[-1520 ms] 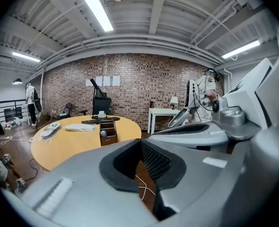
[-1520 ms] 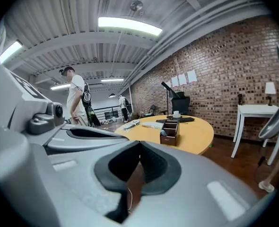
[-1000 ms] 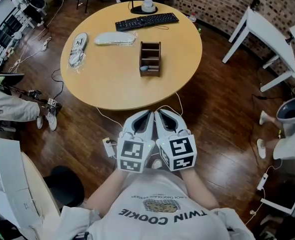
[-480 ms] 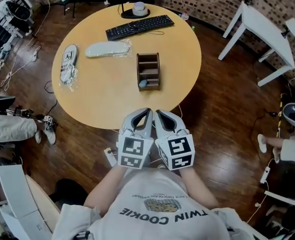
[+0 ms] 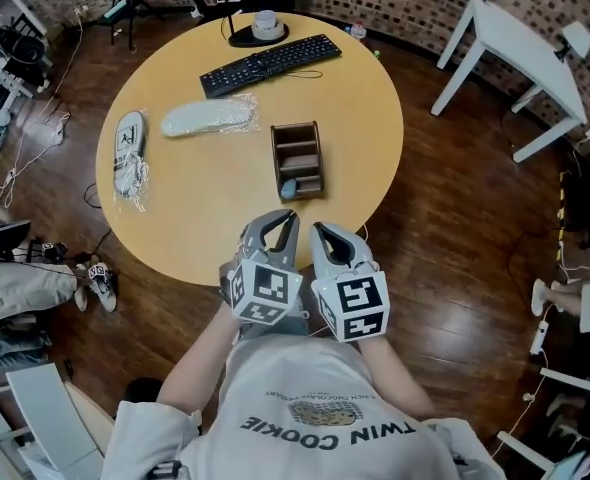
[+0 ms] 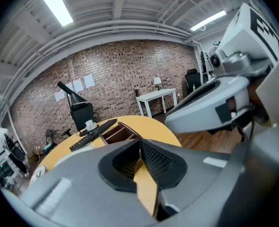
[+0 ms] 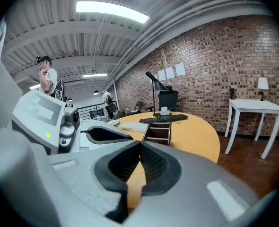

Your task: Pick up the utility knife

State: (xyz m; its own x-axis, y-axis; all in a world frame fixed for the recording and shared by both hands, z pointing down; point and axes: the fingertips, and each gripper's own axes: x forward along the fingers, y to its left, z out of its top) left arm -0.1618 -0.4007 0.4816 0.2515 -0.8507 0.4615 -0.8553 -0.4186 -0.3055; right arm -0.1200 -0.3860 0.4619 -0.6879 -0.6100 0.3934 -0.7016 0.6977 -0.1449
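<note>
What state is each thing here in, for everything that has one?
Left gripper: jaws nearly shut, starting to open, empty.
Right gripper: jaws shut, empty.
Organizer: upright on table, bluish item in nearest compartment.
Keyboard: flat on table.
Cup: upright beyond keyboard.

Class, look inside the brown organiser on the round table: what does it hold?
The organiser has open compartments. A small blue-grey object sits in the one nearest the person; the others look empty. The walls hide its lower part, so its identity stays unclear.
</note>
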